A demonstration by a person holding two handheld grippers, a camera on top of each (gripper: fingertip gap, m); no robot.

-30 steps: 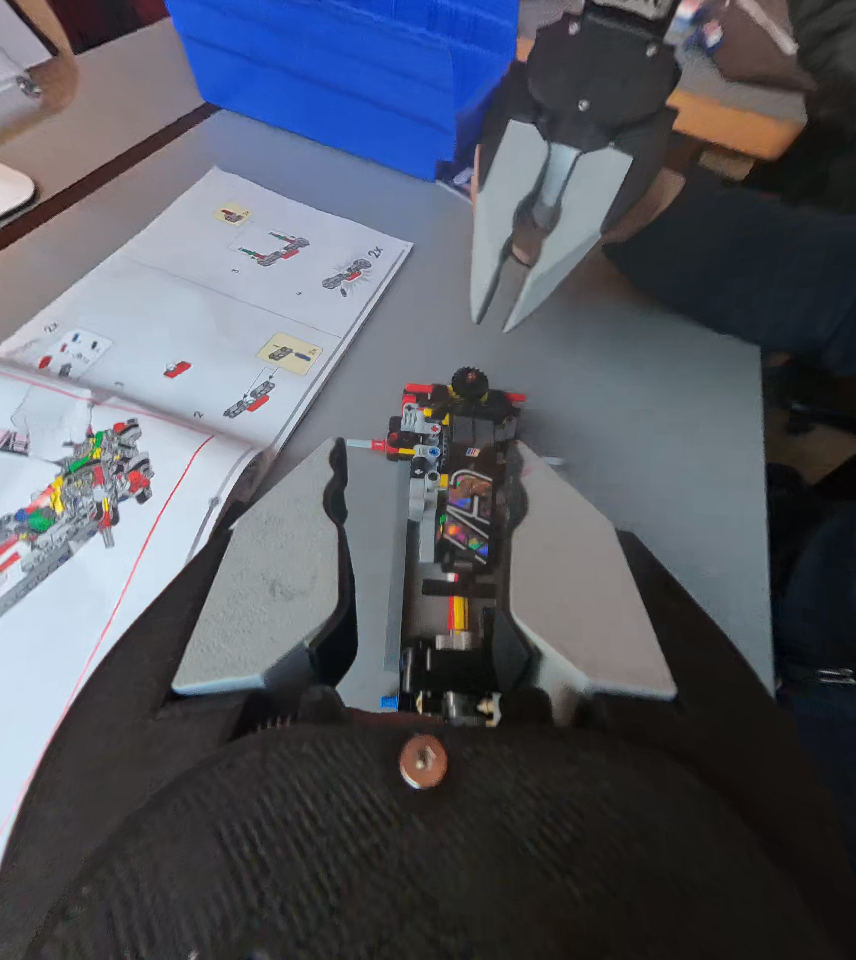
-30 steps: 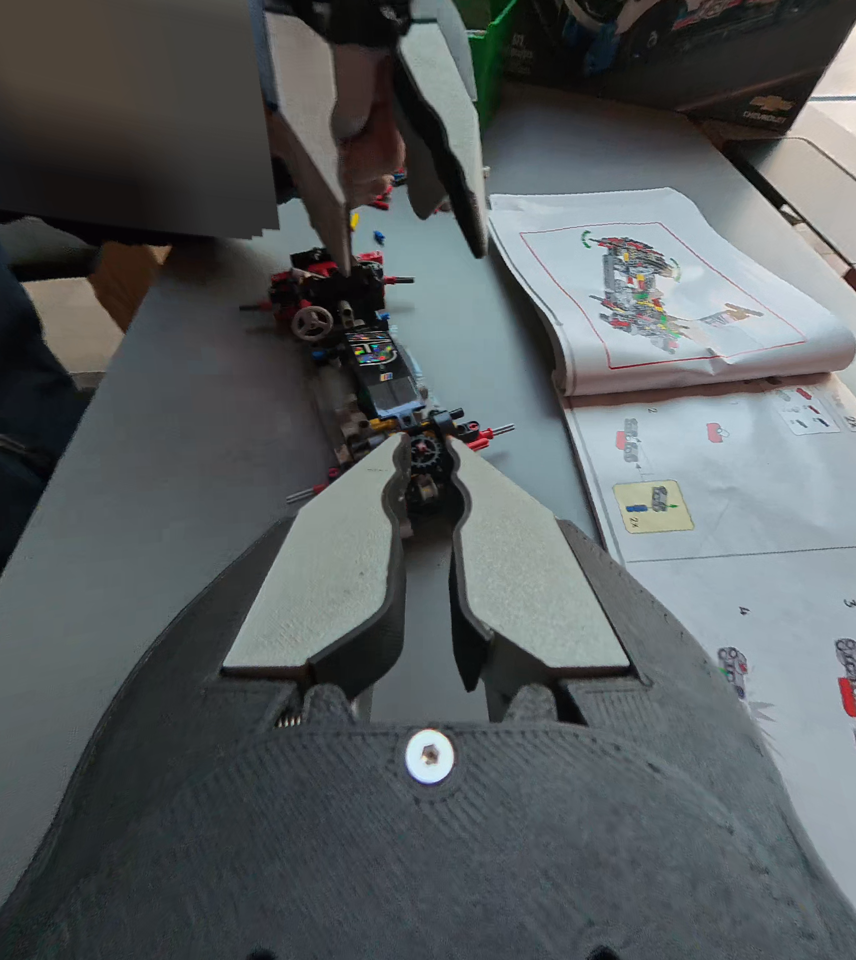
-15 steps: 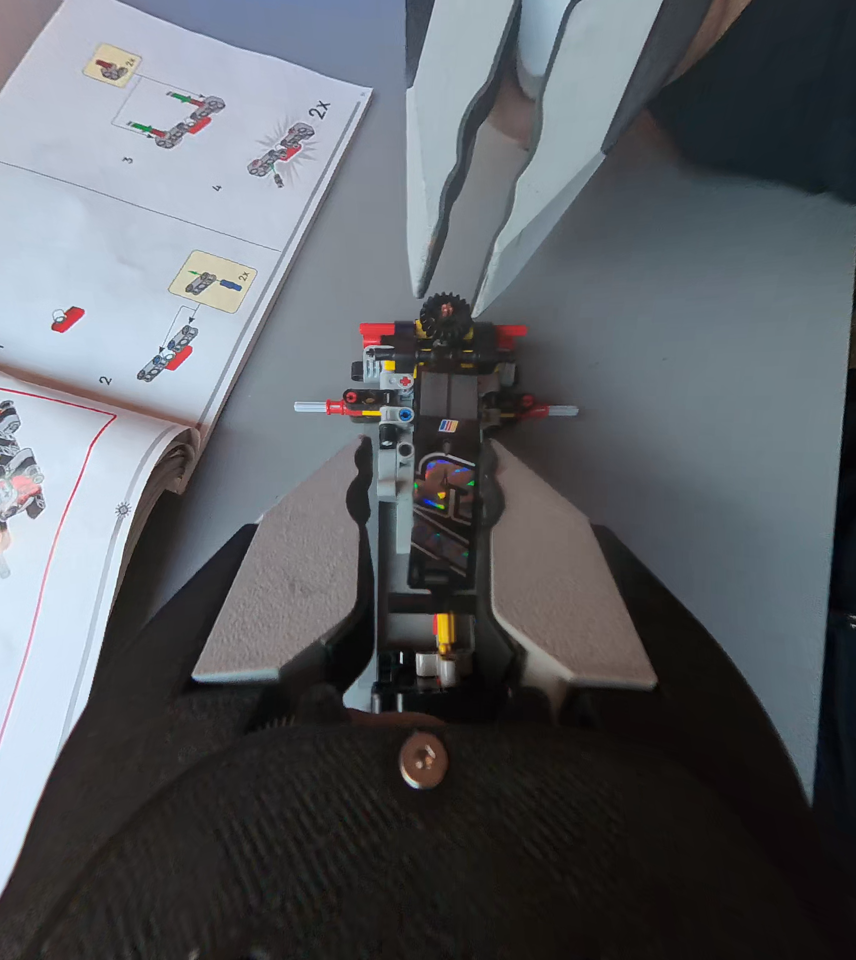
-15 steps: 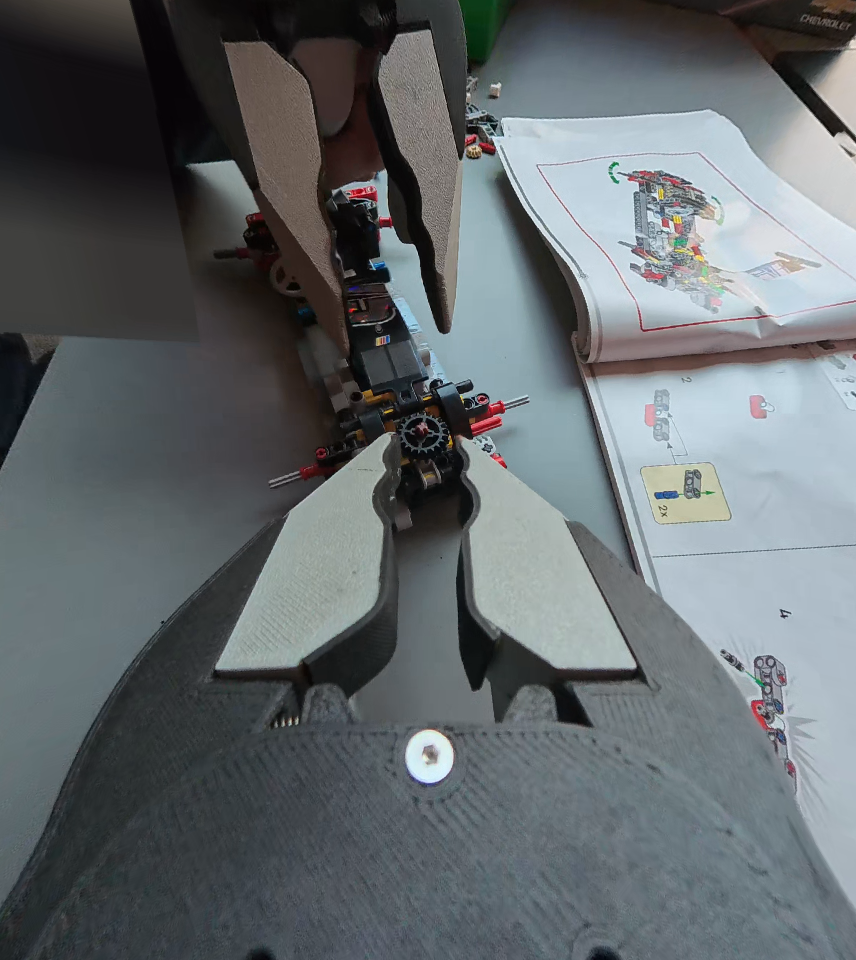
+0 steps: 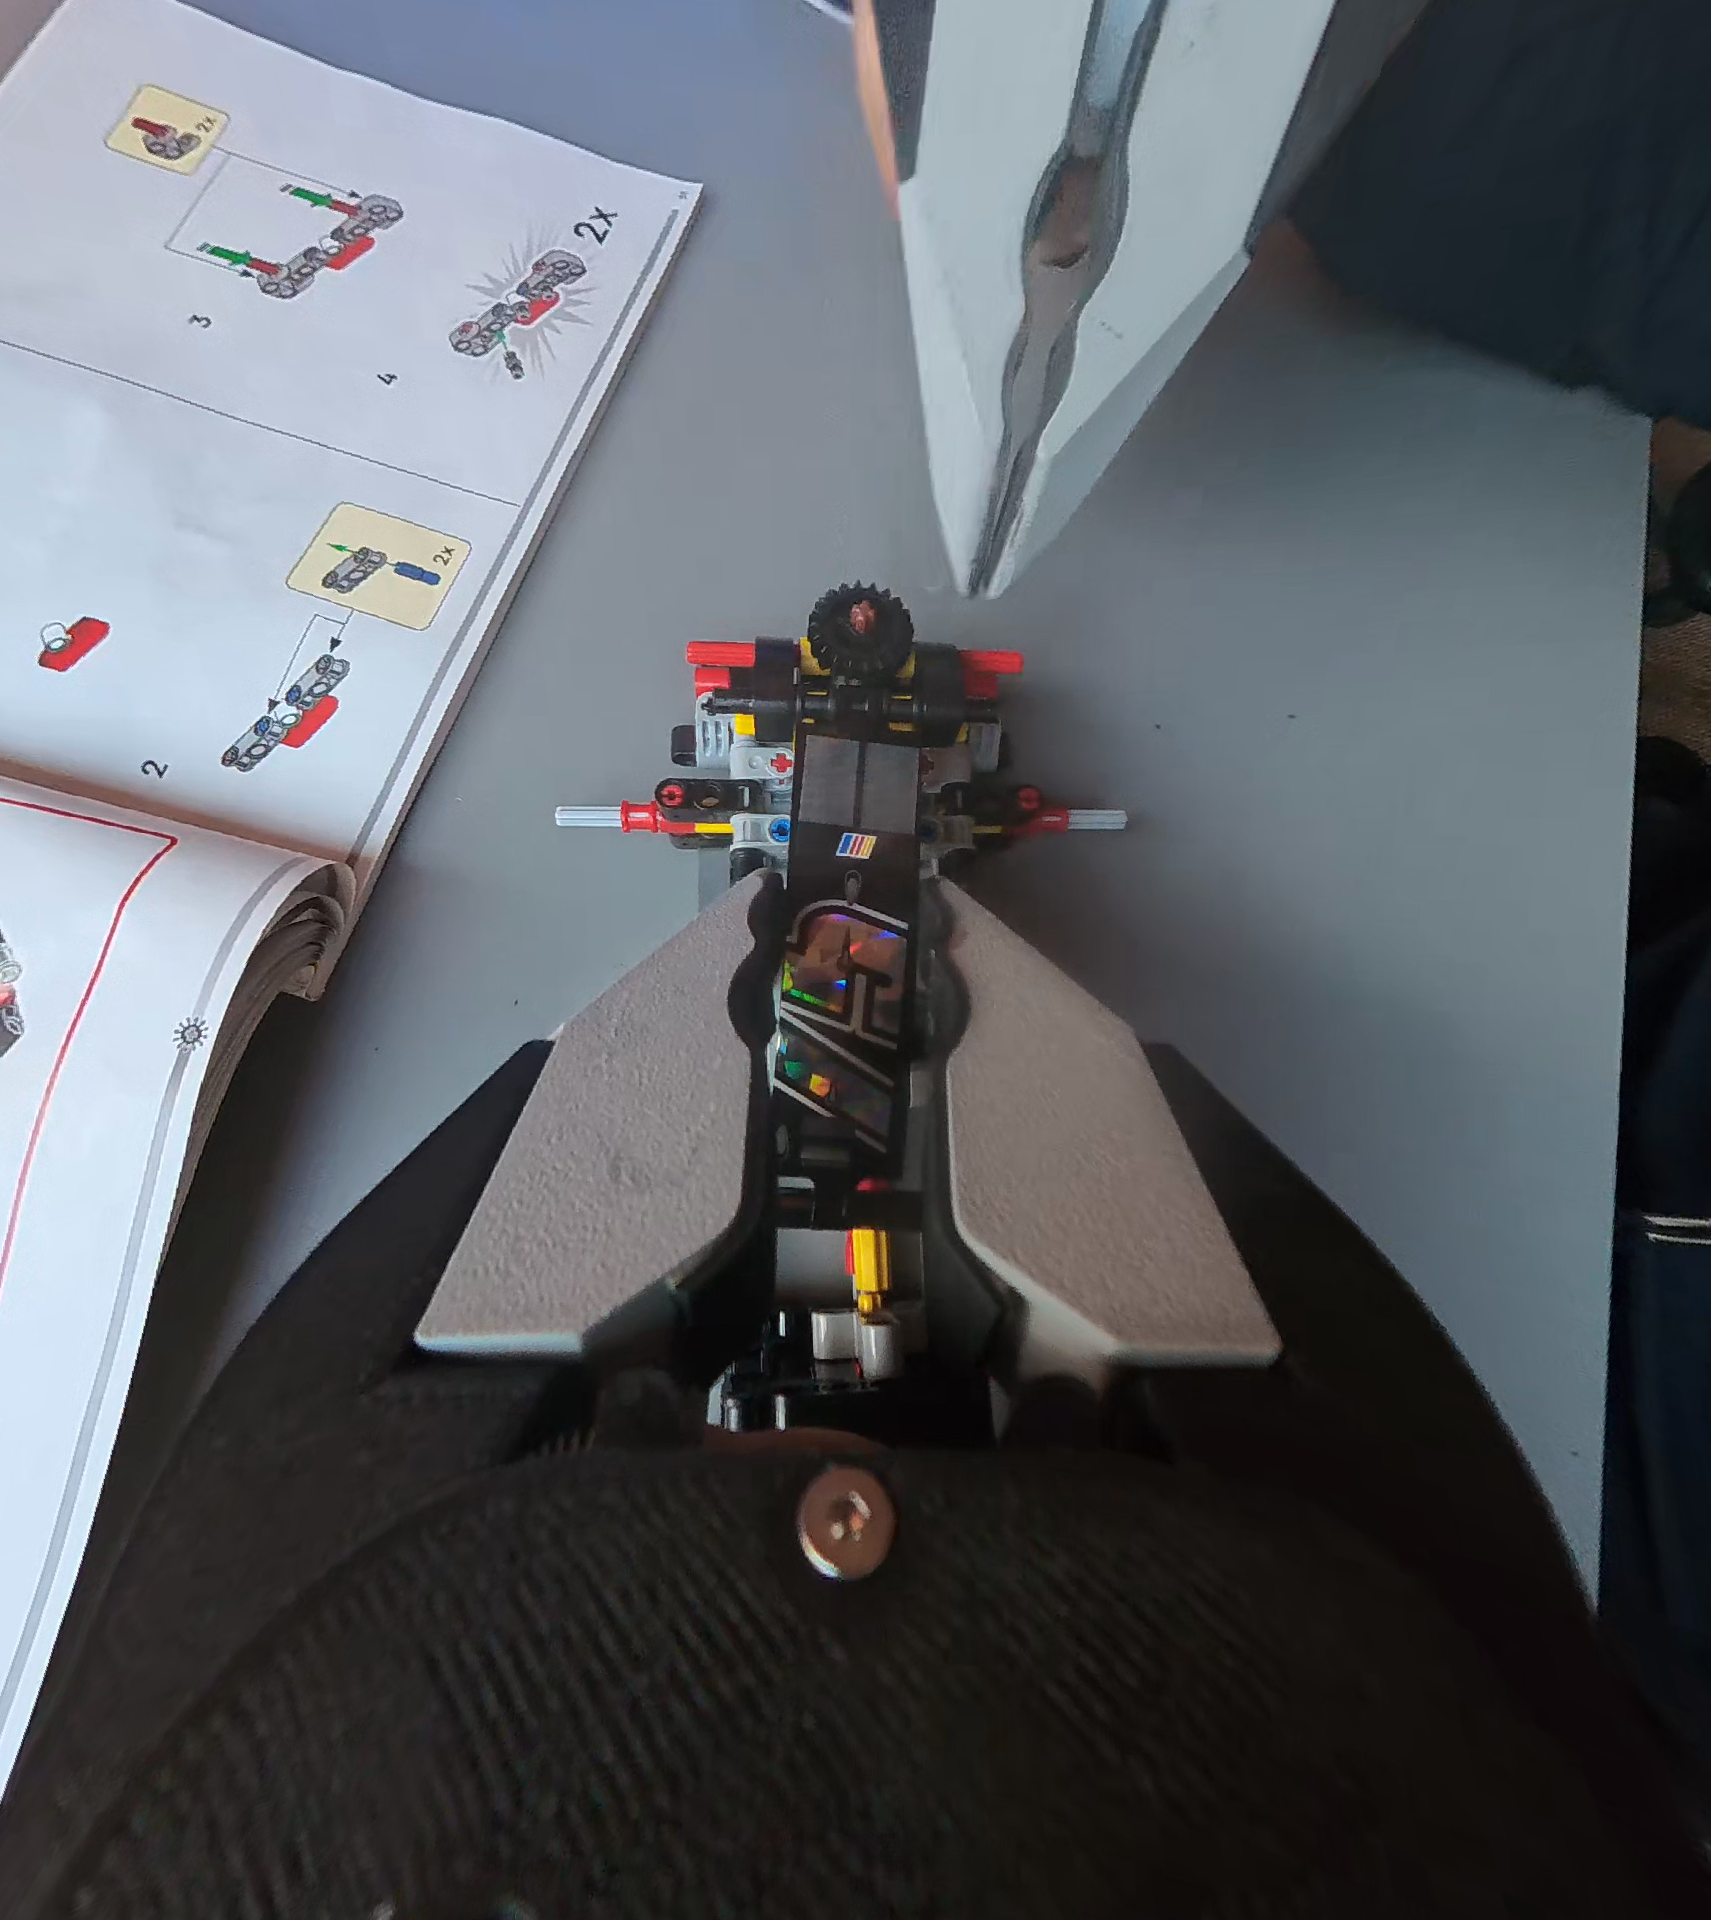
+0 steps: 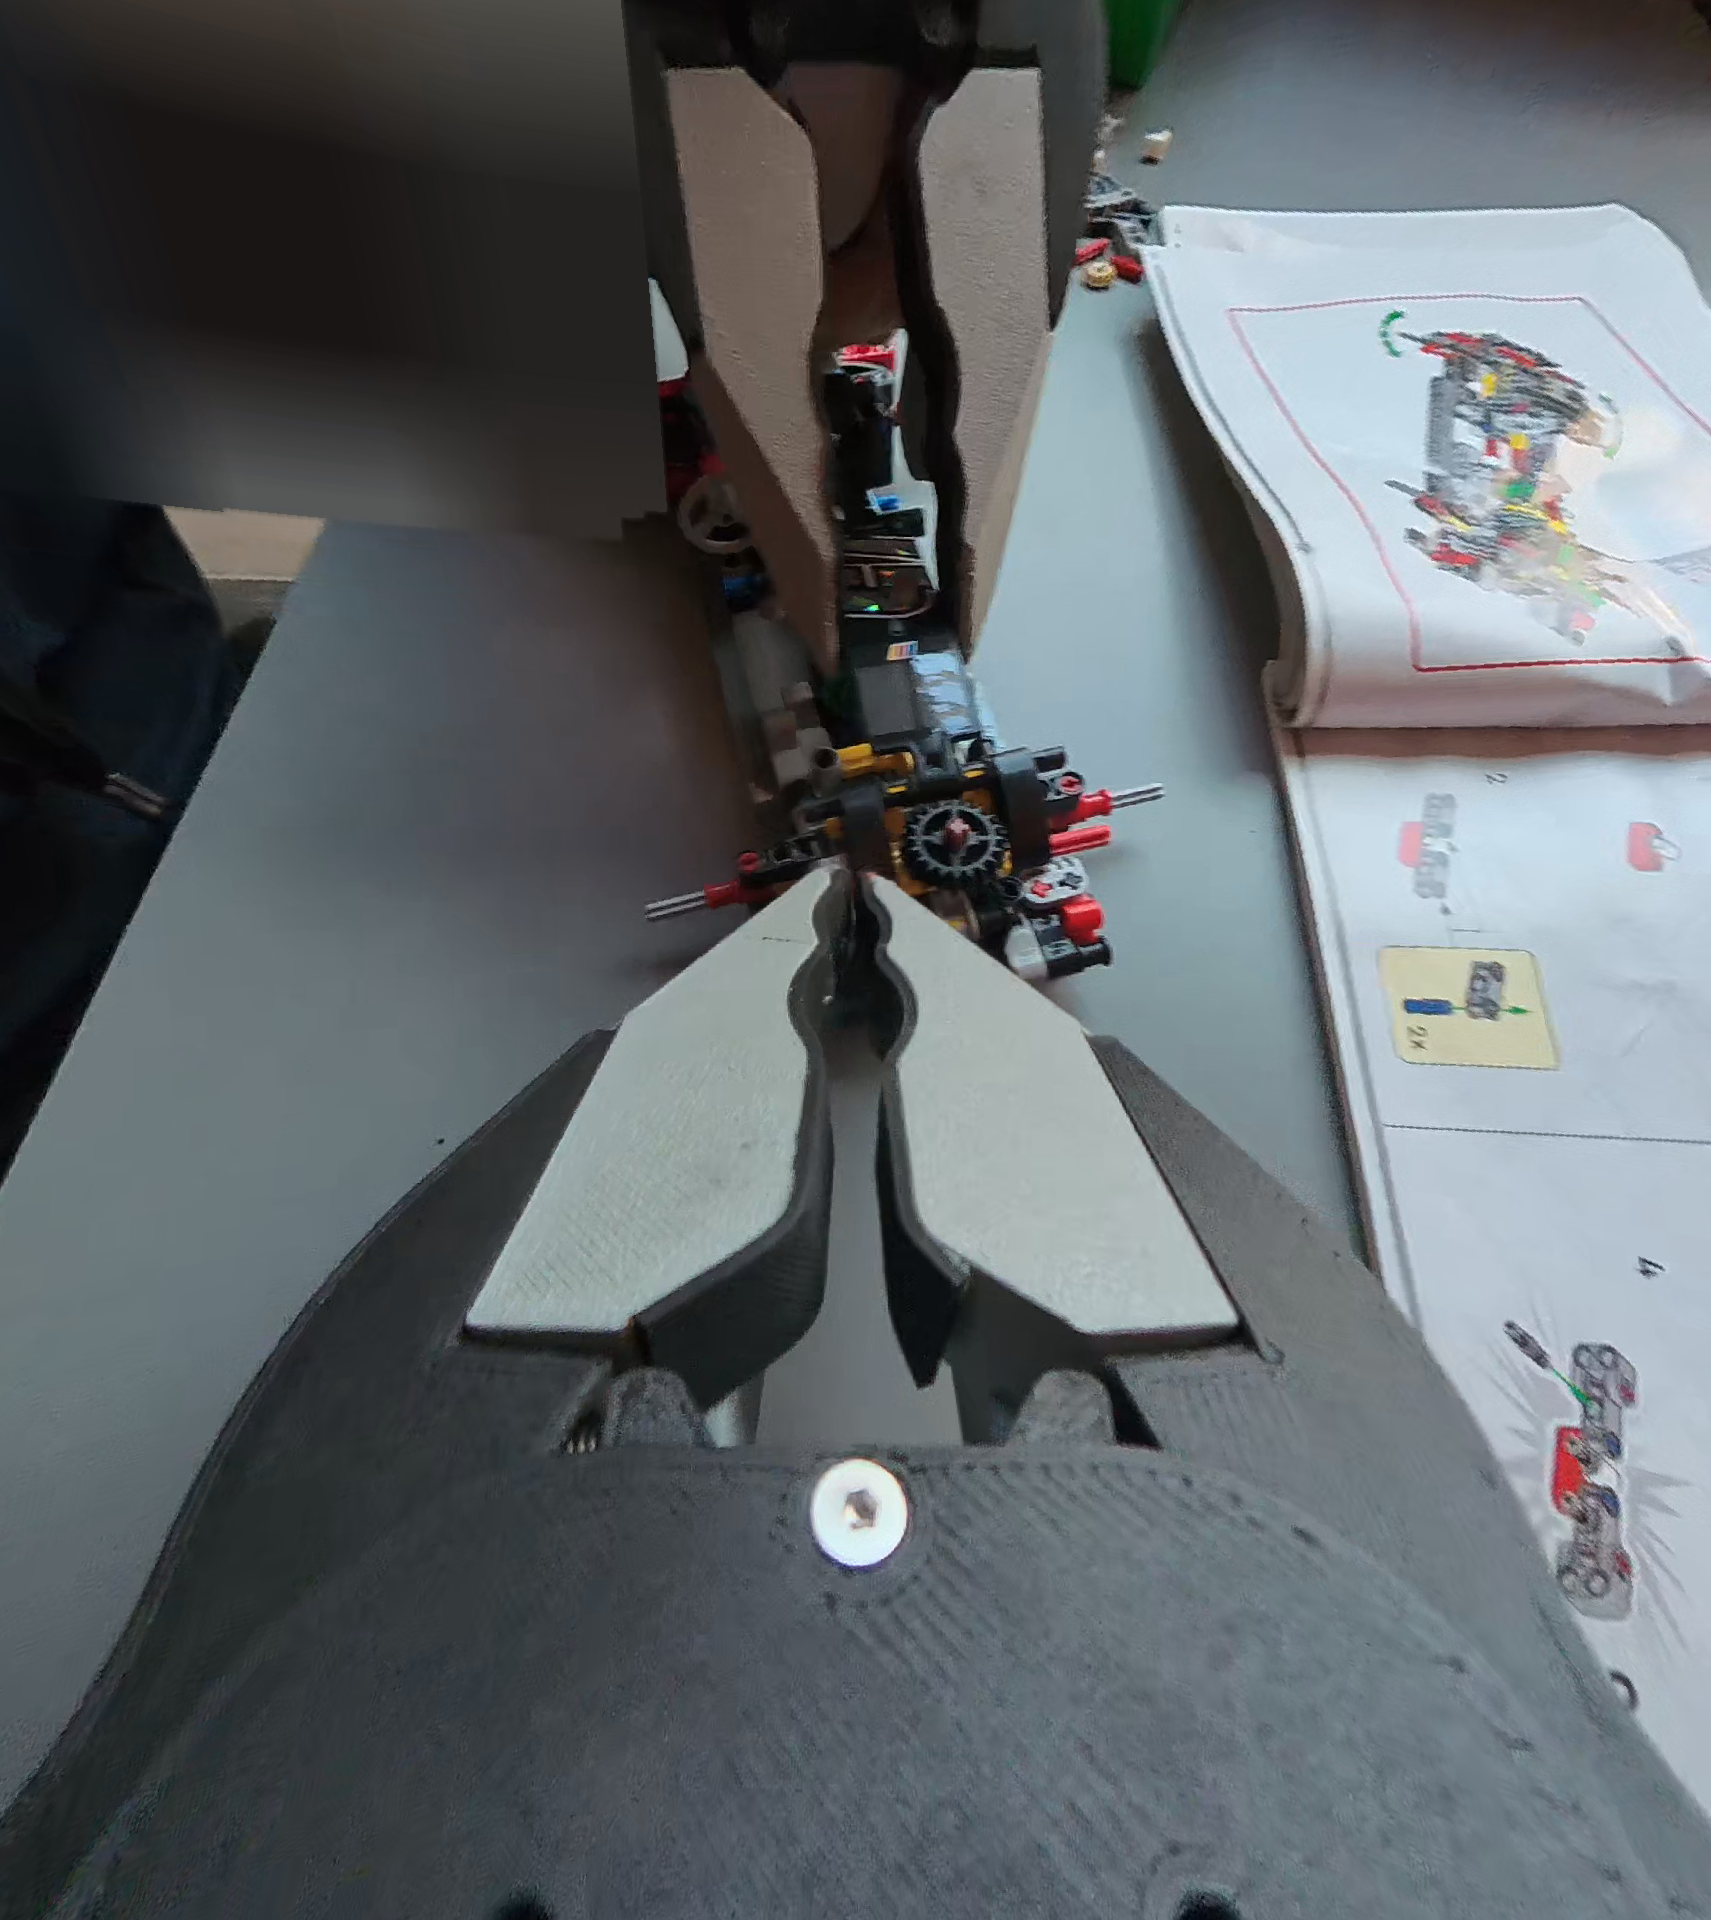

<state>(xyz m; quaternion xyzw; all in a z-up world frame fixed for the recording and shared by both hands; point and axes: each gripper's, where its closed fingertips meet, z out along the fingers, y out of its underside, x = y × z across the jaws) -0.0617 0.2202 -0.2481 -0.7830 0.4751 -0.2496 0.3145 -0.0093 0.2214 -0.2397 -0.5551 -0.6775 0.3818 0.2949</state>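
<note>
Left claw clamps black brick chassis; booklet beside.

Two close wrist cameras, each looking forward and down along its own jaws at a grey desk. They face each other from opposite ends of a brick-built car chassis, which both views share, along with an open instruction booklet. Each view also shows the opposite gripper.

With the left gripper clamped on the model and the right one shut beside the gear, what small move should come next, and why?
Probably open the right gripper slightly and shift it onto the gear: its tips are closed just left of the gear, while the left gripper holds the model by its black body on the table.
</note>
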